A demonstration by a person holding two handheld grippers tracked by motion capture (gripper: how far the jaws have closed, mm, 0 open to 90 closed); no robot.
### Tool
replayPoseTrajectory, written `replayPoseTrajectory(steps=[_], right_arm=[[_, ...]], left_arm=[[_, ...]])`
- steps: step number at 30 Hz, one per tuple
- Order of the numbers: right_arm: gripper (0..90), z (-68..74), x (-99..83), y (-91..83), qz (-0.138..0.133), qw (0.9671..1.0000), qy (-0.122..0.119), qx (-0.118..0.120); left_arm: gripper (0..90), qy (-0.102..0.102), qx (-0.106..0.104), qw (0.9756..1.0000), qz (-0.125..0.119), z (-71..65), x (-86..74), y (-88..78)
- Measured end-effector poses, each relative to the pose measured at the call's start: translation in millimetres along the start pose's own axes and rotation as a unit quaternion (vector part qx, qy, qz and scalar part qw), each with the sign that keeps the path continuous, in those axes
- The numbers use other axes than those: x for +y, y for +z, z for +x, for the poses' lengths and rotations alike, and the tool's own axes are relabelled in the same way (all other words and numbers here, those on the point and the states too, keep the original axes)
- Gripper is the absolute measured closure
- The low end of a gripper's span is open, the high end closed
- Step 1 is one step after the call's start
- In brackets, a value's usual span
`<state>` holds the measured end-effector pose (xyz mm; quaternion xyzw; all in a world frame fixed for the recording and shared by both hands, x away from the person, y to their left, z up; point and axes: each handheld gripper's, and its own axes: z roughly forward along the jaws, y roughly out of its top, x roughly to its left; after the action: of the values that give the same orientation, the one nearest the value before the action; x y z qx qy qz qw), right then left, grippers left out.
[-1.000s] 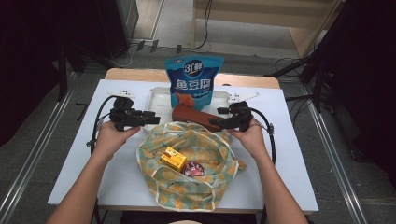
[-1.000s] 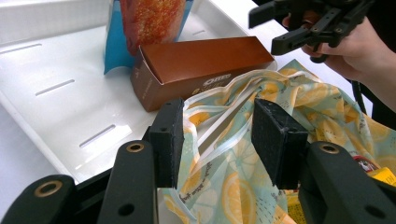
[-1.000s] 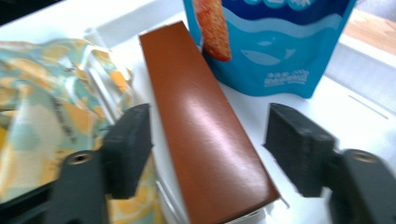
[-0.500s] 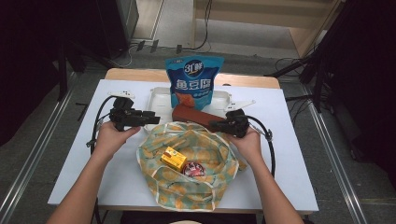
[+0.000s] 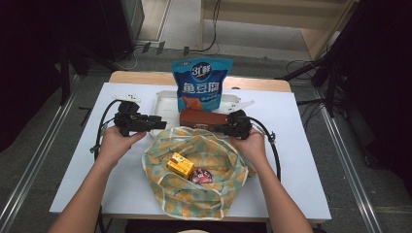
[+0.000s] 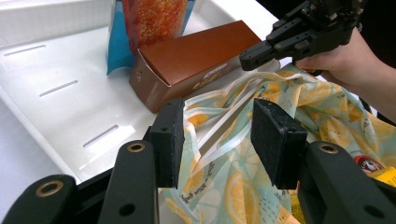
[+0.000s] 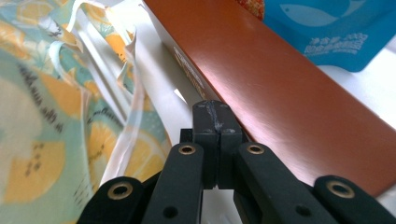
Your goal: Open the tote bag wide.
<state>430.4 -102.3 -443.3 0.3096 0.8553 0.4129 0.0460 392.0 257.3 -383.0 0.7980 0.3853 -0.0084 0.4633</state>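
Nearest you, the lemon-print cloth bag point(image 5: 194, 177) lies open on the white surface point(image 5: 301, 160), with a yellow carton point(image 5: 180, 164) and a small round red-lidded item point(image 5: 200, 175) inside it.

Your left gripper point(image 6: 219, 135) stands at a middling spread over the bag's rim, a white handle strap point(image 6: 224, 128) running between the jaws; the pads do not press on it.

Your right gripper point(image 7: 215, 122) has just snapped its jaws together, and the right gripper view shows the pads meeting with nothing between them. They sit right at the near edge of the brown box point(image 5: 203, 118), which lies flat in the white tray point(image 5: 165, 104) just behind the bag. So the box is not gripped; closed jaws like that look more suited to nudging it, or you would need to reopen to take it.

Compared with a second ago, your right hand has come in lower and closer to the box, while your left has kept its place.

Farthest back, the blue snack pouch point(image 5: 201, 82) stands upright in the tray.
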Motion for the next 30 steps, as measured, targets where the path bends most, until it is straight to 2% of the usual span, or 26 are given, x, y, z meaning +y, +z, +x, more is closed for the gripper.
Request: replayPoseTrajectory(steps=[10,15,30], right_arm=[[90.0,0.9,20.3,17.2,-0.003,1.0,-0.004,-0.002],[90.0,-2.5,27.5,22.4,-0.016,0.9998,0.008,0.005],[90.0,-8.0,34.0,30.5,-0.027,0.9995,0.014,-0.004]], left_arm=[[55.1,0.003,-0.001,1.0,0.001,0.7,-0.1,-1.4],[55.1,0.001,0.001,1.0,-0.001,1.4,-0.4,-2.1],[55.2,0.002,0.0,1.0,0.002,1.2,-0.3,-0.1]])
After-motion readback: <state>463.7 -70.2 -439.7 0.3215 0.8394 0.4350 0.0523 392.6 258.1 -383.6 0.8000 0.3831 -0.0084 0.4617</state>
